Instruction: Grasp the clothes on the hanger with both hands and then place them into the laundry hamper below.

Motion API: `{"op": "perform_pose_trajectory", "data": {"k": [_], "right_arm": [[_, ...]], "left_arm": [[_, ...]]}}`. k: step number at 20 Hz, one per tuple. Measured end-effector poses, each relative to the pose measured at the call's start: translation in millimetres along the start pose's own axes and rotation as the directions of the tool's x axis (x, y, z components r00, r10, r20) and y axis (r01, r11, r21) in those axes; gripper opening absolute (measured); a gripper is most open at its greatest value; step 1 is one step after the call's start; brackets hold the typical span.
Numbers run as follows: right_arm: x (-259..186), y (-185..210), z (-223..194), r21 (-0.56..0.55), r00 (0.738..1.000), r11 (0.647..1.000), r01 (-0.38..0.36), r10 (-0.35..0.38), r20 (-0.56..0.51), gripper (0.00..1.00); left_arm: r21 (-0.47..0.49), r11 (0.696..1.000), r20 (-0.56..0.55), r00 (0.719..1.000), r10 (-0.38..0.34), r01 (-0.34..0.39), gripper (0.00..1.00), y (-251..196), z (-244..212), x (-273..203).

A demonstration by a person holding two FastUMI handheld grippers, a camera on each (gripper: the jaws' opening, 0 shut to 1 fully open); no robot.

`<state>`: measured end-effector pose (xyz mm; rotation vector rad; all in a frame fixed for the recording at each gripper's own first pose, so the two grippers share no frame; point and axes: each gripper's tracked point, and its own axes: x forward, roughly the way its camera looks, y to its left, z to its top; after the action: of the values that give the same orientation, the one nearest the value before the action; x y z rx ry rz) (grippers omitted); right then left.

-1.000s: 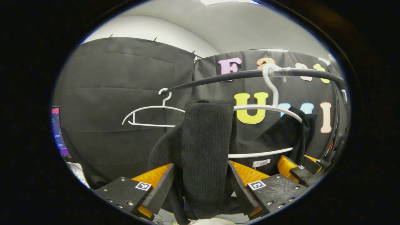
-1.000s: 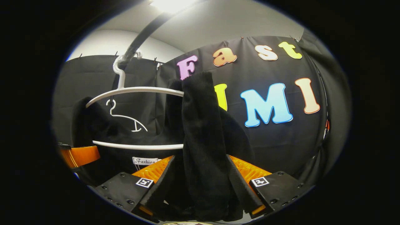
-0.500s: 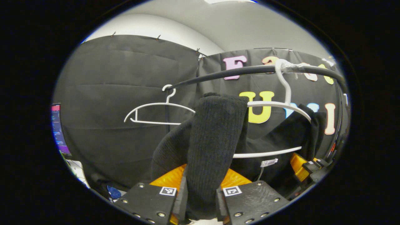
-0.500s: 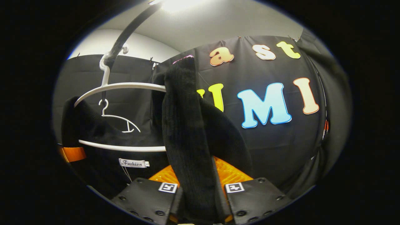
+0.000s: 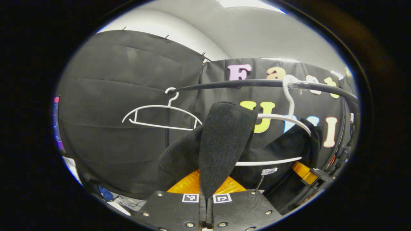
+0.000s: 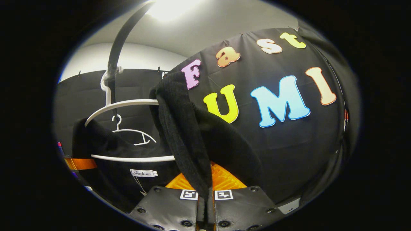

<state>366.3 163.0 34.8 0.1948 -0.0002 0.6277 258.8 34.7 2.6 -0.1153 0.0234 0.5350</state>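
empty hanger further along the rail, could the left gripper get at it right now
Probably not as things stand: the left gripper is shut on the black garment, which hangs on the near hanger. The empty hanger sits farther along the rail.

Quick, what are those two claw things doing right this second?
Left gripper: closed, pinching a shoulder of the black knit garment.
Right gripper: closed, pinching the garment's other shoulder, which hangs on the white hanger.
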Motion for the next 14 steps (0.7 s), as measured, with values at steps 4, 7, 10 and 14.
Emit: {"op": "perform_pose_trajectory", "data": {"k": [4, 7, 10, 14], "right_arm": [[-8.8, -5.5, 8.0, 0.014, 0.999, 1.000, 0.024, -0.024, 0.022, 0.07], [-14.8, -12.9, 15.0, 0.023, 0.999, 0.999, 0.042, -0.043, 0.034, 0.07], [-24.5, -12.5, 18.3, 0.016, 0.998, 0.998, 0.054, -0.055, 0.036, 0.07], [-26.8, -20.8, 21.2, 0.013, 0.996, 0.997, 0.074, -0.075, 0.050, 0.07]], "left_arm": [[-0.033, 0.998, 0.029, 0.998, -0.053, 0.053, 0.01, -4.4, 12.1, -18.0], [-0.061, 0.995, 0.046, 0.996, -0.074, 0.076, 0.02, -4.7, 23.7, -27.1], [-0.104, 0.989, 0.055, 0.993, -0.102, 0.108, 0.02, -3.8, 31.5, -35.8], [-0.130, 0.981, 0.071, 0.988, -0.136, 0.145, 0.02, 2.8, 41.5, -41.6]]}}
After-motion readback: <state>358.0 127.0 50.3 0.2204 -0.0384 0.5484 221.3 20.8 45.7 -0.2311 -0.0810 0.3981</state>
